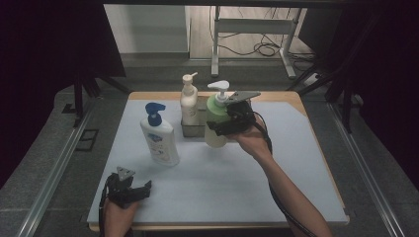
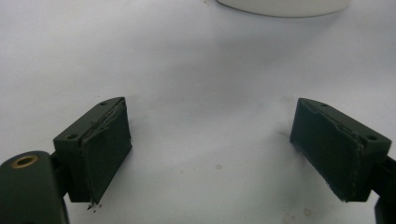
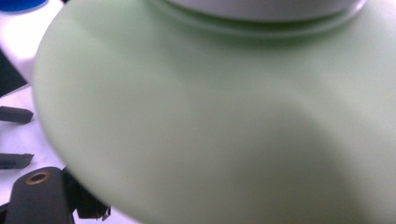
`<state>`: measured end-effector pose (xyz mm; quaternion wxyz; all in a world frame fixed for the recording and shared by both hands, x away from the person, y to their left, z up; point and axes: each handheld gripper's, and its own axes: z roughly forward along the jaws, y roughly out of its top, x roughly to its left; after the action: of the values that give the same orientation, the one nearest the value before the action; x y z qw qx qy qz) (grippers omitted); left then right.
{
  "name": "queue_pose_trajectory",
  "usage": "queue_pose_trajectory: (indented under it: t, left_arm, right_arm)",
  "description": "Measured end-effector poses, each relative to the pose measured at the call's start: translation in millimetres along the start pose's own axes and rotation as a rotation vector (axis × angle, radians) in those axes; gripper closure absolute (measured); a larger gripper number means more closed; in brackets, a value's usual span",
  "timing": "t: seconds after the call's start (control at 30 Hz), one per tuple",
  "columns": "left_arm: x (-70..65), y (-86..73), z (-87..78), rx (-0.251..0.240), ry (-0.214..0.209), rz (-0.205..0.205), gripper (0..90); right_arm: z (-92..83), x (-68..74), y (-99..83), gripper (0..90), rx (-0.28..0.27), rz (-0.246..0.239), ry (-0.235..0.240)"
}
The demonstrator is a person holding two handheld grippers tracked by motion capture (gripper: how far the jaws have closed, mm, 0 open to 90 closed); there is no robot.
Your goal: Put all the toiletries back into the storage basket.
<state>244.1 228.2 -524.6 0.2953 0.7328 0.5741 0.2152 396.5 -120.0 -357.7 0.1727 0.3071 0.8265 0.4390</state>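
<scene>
Green pump bottle (image 1: 216, 121) sits clamped in the right gripper (image 1: 225, 123) beside the metal caddy (image 1: 193, 127), while the left gripper (image 1: 138, 190) rests open on the desk (image 1: 222, 182).

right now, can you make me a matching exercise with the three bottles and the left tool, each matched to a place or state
Things:
1. green bottle
2. blue-pump bottle
3. cream bottle
4. left tool

Places or states:
A. open over bare table, near edge
B. standing in the grey holder
C. gripped by the right tool
D. standing free on the table, left of the holder

Pairs: 1-C, 2-D, 3-B, 4-A
</scene>
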Motion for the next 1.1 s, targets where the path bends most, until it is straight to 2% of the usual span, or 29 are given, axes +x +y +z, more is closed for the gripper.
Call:
queue_pose_trajectory:
  t: [0.5,1.1]
  left_arm:
    - [-0.1,0.1,0.3,-0.003,-0.001,-0.002,11.8]
    - [-0.2,0.0,0.2,-0.001,-0.001,-0.003,11.8]
  right_arm:
    - [7.0,-13.8,22.4,12.6,-0.013,0.009,-0.05]
    - [23.3,-28.6,33.6,12.6,-0.019,0.024,-0.116]
